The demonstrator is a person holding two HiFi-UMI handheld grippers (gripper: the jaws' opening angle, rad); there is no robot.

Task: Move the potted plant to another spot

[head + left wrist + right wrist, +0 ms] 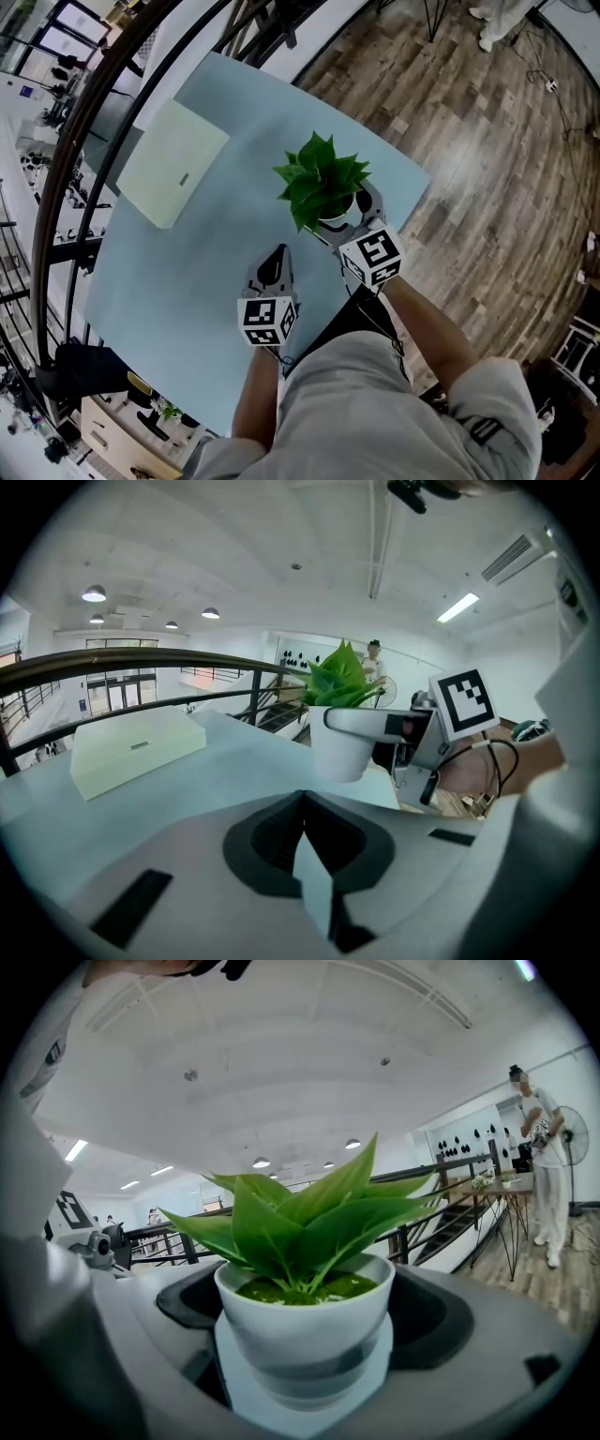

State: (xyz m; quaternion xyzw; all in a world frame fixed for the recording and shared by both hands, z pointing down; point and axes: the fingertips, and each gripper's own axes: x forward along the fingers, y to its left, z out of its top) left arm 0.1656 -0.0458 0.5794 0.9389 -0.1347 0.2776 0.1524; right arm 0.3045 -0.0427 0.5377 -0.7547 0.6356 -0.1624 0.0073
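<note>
The potted plant point(320, 182) has broad green leaves in a small white pot point(304, 1333). It is near the right edge of the pale blue table point(197, 272). My right gripper point(345, 223) is shut on the pot, one jaw on each side of it. In the left gripper view the pot point(338, 750) shows with the right gripper point(405, 727) clamped under its rim; whether it rests on the table I cannot tell. My left gripper point(275, 257) lies just left of the plant over the table, shut, with nothing in it point(305, 832).
A flat pale green box point(173, 174) lies on the table's far left part. A dark curved railing point(70, 159) runs along the left side. Wooden floor point(487, 169) lies beyond the right edge. A person point(539, 1162) stands far off by a fan.
</note>
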